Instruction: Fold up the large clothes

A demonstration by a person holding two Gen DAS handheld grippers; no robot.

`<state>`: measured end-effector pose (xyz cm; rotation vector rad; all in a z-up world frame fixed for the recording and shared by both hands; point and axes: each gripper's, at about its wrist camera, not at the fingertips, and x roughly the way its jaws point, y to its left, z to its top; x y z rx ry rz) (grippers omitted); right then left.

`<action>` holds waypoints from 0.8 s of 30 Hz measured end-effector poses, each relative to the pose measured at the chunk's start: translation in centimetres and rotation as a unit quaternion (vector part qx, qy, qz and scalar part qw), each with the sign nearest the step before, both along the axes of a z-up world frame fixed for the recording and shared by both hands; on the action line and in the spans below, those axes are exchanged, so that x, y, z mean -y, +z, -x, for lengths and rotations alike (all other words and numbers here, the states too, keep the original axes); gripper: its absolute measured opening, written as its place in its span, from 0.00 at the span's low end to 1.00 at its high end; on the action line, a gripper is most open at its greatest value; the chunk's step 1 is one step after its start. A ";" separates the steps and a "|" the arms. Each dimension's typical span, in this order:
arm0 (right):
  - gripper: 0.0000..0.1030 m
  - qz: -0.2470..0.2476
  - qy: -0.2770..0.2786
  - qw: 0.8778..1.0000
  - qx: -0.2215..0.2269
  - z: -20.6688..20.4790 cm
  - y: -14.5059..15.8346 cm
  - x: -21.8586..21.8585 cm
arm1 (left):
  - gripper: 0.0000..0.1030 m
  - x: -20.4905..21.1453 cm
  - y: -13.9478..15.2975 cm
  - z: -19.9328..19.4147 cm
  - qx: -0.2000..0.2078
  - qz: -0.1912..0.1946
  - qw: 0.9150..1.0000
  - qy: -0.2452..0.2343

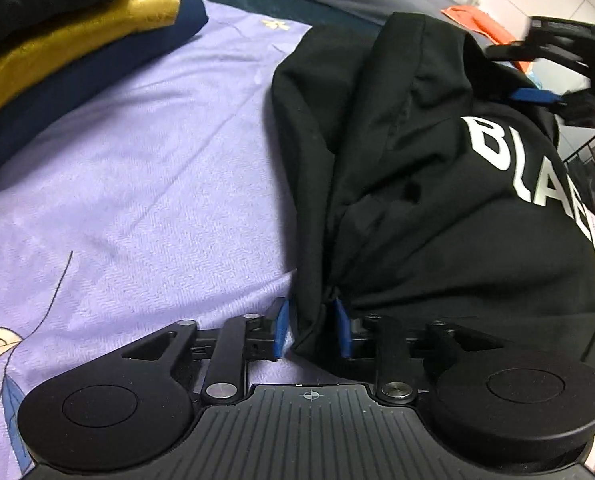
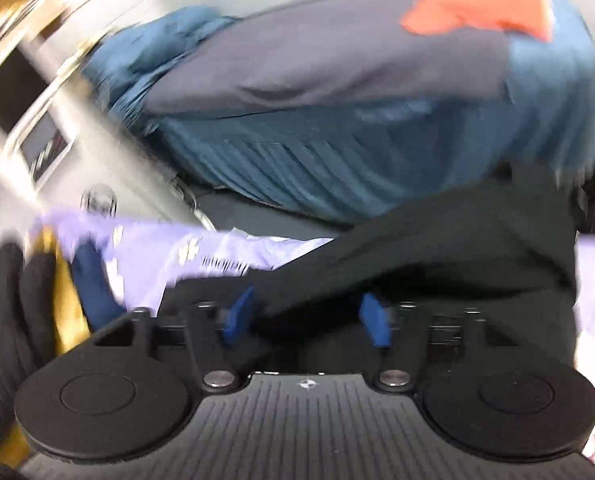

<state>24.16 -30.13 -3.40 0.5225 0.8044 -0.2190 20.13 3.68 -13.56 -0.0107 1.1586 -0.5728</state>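
Left gripper part open, hoodie corner bunched between pads; hoodie lies on purple sheet, long axis running away, white "BLA" lettering readable. Right gripper view blurred: jaws apart, black cloth across gap, grip unclear; teal bedding beyond.

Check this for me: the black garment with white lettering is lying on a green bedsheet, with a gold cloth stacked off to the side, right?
Not quite. The bedsheet is lavender, not green, as the left wrist view shows. The black garment with white lettering lies on it, and the gold cloth is stacked off to the side.
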 end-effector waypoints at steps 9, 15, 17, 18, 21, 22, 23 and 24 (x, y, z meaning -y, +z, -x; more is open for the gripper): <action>0.88 0.179 0.160 0.970 -0.032 9.9 -0.7 -8.7 | 1.00 -2.7 5.6 1.7 0.064 0.028 0.997 0.030; 0.95 0.228 0.120 0.959 -0.118 18.1 -4.8 -11.5 | 1.00 0.9 6.1 4.3 0.089 0.016 0.995 -0.051; 0.95 0.173 0.089 0.970 -0.147 20.1 -5.3 -11.5 | 1.00 2.1 5.2 4.7 0.079 0.002 0.994 -0.069; 0.94 0.158 0.084 0.970 -0.166 20.7 -5.8 -11.6 | 1.00 2.5 4.7 4.9 0.076 -0.003 0.994 -0.075; 0.84 0.113 0.073 0.969 -0.209 22.6 -7.2 -11.4 | 1.00 3.0 3.5 5.3 0.074 -0.034 0.992 -0.092; 0.82 0.095 0.059 0.975 -0.192 23.3 -6.7 -11.0 | 1.00 2.5 3.6 5.6 0.071 -0.035 0.992 -0.094; 0.84 0.082 0.045 0.982 -0.165 24.0 -5.7 -10.5 | 1.00 2.1 4.0 5.6 0.072 -0.031 0.993 -0.094; 0.90 0.076 0.034 0.987 -0.139 24.5 -4.7 -10.0 | 1.00 1.6 4.4 5.6 0.074 -0.023 0.992 -0.095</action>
